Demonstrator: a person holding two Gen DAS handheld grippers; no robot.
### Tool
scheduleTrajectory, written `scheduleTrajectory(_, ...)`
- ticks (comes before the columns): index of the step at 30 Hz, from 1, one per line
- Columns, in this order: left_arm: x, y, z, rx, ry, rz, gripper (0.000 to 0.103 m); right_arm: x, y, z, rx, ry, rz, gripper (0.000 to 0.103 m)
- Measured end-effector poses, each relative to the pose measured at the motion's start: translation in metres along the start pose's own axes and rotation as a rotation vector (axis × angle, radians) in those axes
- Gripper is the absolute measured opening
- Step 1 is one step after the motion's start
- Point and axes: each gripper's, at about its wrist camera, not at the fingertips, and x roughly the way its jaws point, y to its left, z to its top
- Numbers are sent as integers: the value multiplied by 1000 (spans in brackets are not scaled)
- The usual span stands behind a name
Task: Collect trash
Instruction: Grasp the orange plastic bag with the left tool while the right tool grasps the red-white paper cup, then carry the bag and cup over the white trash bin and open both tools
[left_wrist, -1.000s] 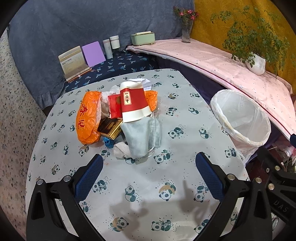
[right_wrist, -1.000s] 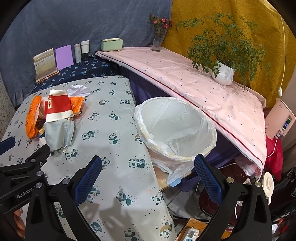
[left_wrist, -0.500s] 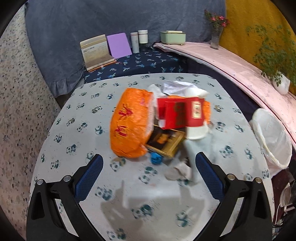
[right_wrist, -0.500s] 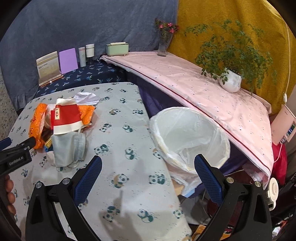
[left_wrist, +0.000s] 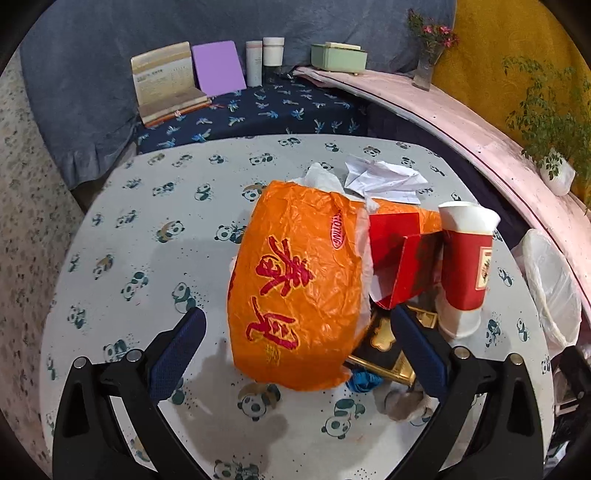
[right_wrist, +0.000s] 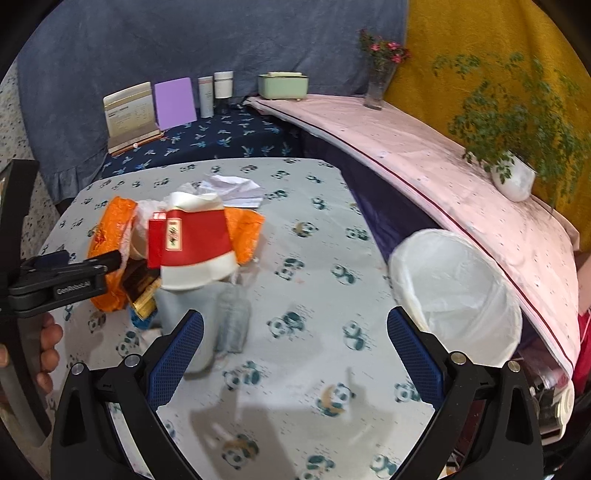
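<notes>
My left gripper (left_wrist: 297, 341) gapes wide around the orange bag (left_wrist: 295, 284) — my right gripper (right_wrist: 295, 341) wide open too, gripping nothing.

Bright, even indoor light, soft shadows on the tablecloth (right_wrist: 295, 406), slight motion blur, dark fisheye corners.

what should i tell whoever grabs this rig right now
Left gripper: open, empty, fingers on either side of the near end of the orange plastic bag, not closed on it.
Right gripper: open, empty, over the table between the pile and the bin.
Trash is all in one pile on the table: orange bag, red paper cup on its side, red carton, black and gold box, grey cloth, crumpled white paper.
The lined bin sits off the table's right edge; no trash shows in it.
Done: nothing collected.
Left: grasp each piece and drop it in the bin.
</notes>
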Motion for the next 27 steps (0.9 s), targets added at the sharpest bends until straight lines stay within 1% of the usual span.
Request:
scheduleTrajectory(1, 3, 3, 1, -4, 8, -13, 95, 3, 6, 4, -6, 0, 9, 95)
scheduleTrajectory(2, 4, 4, 2, -7, 10, -22, 92, 6, 12, 7, -9, -2, 21, 95)
scheduleTrajectory(3, 4, 6, 1, -7, 10, -31, 84, 8, 16, 10, -12, -5, 30, 95)
scheduleTrajectory(4, 5, 7, 1, -4, 18, -50, 79, 10, 21, 14, -16, -9, 39, 95)
scheduleTrajectory(6, 8, 10, 1, -9, 40, -80, 60, 17, 31, 20, -25, -8, 51, 94)
scheduleTrajectory(8, 8, 12, -1, -7, 48, -99, 53, 25, 41, 26, -33, -8, 66, 89)
scheduleTrajectory(10, 7, 13, -3, -1, 46, -106, 40, 33, 50, 31, -38, -9, 76, 87)
scheduleTrajectory(11, 7, 13, -4, -1, 49, -113, 29, 37, 54, 34, -42, -6, 75, 84)
scheduleTrajectory(12, 6, 14, -5, -4, 51, -119, 26, 40, 57, 36, -42, -4, 75, 82)
scheduleTrajectory(15, 1, 18, -5, -18, 39, -127, 19, 54, 65, 40, -36, 12, 96, 74)
scheduleTrajectory(17, -4, 21, -7, -23, 29, -127, 17, 61, 68, 41, -30, 20, 108, 66)
scheduleTrajectory(18, -6, 22, -7, -24, 25, -126, 16, 65, 69, 41, -26, 28, 114, 64)
scheduleTrajectory(21, -15, 26, -7, -40, 14, -129, 14, 74, 71, 41, -13, 50, 137, 51)
scheduleTrajectory(23, -19, 28, -7, -49, 11, -130, 14, 77, 71, 40, -3, 59, 160, 37)
scheduleTrajectory(24, -21, 29, -7, -51, 9, -127, 14, 78, 71, 40, 2, 62, 170, 33)
scheduleTrajectory(27, -28, 28, -6, -50, -1, -123, 14, 74, 66, 39, 20, 49, 184, 33)
